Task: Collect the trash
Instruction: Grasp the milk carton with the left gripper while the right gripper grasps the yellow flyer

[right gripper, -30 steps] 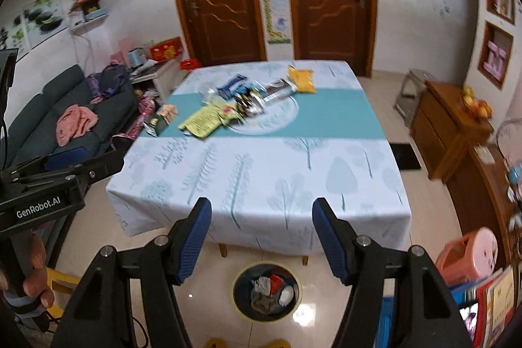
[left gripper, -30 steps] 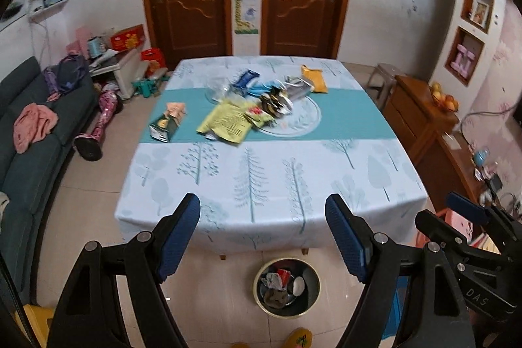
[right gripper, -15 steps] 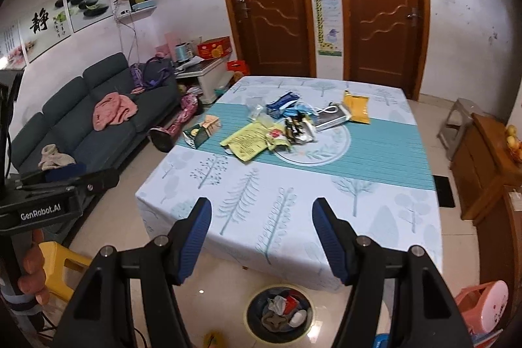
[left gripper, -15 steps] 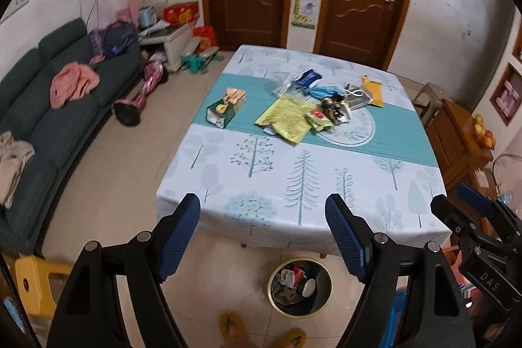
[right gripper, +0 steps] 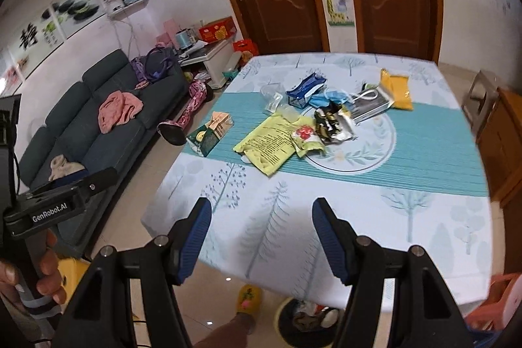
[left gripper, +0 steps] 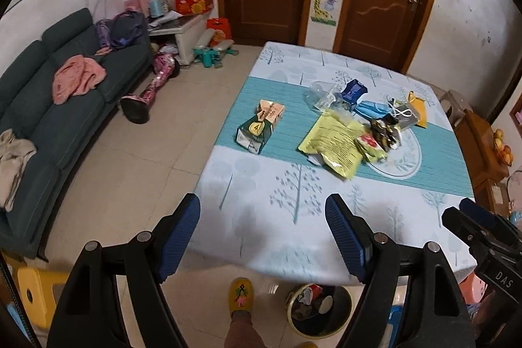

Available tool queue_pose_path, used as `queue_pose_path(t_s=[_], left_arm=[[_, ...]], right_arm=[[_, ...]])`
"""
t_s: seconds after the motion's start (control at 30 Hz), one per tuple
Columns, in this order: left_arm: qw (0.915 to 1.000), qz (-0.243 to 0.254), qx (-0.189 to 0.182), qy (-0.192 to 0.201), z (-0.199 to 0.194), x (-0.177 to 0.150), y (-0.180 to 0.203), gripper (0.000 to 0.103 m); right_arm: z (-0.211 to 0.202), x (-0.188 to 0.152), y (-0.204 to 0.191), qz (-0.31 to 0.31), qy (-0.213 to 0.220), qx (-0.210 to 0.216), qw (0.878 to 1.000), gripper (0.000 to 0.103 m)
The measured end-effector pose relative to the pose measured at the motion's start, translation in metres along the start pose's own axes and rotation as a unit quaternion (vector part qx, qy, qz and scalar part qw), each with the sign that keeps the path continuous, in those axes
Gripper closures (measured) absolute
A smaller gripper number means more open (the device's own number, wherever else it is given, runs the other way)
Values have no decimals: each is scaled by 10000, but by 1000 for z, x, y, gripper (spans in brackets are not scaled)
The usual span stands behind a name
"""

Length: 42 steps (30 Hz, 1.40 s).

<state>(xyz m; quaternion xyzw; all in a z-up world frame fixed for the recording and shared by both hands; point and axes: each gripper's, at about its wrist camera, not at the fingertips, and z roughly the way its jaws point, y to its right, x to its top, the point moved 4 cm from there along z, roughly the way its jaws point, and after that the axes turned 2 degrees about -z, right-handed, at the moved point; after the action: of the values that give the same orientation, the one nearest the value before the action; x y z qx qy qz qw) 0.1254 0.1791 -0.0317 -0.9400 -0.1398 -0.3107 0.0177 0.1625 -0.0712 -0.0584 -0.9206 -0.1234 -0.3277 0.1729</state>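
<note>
Both grippers are now hanging closer over the table's near edge than a second ago, the sofa showing at the frame's left. Left gripper and right gripper are holding their fingers spread, gripping nothing. Trash is lying mid-table at upper right; the bin is sitting below the table edge at the bottom.

Dark sofa with pink, perhaps clothing
</note>
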Motion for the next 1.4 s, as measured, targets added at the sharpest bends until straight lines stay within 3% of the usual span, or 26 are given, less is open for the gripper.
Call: queue_pose_path(t_s=[0.23,0.5,0.67,1.03,1.07,1.13,1.17,1.2,1.37,1.4], left_arm=[[9975,460,-319,-439,86,59,-9,26],[9883,1143,-501,-876,180,103,-10,26],[9842,1285,-605,-1054,219,117,-11,26],[9795,1298,-822,-1305,259,119,-6,26],[9788,1308,-834,-1341,263,119,-4,26],[9777,1337,-835,-1385,267,116,-2,26],[9770,1363,-837,-1407,270,115,0,26],[9763,1390,-837,-1432,272,113,3,26],[9738,1448,-869,-1526,281,108,11,28],[9733,1455,-883,-1537,281,108,11,41]], right_arm=[[84,13,11,1055,-591,54,9926,39],[170,1,20,2334,-842,-1,9687,39],[192,-4,20,2859,-652,-33,9560,38],[205,13,21,2906,-64,-139,9567,39],[206,14,21,2913,-24,-148,9565,42],[210,16,24,2941,-32,-197,9556,60],[215,16,26,2995,-111,-164,9539,81],[222,16,27,3059,-203,-110,9518,94],[222,18,27,3019,-259,-20,9530,102],[219,19,27,3030,-258,16,9526,102]])
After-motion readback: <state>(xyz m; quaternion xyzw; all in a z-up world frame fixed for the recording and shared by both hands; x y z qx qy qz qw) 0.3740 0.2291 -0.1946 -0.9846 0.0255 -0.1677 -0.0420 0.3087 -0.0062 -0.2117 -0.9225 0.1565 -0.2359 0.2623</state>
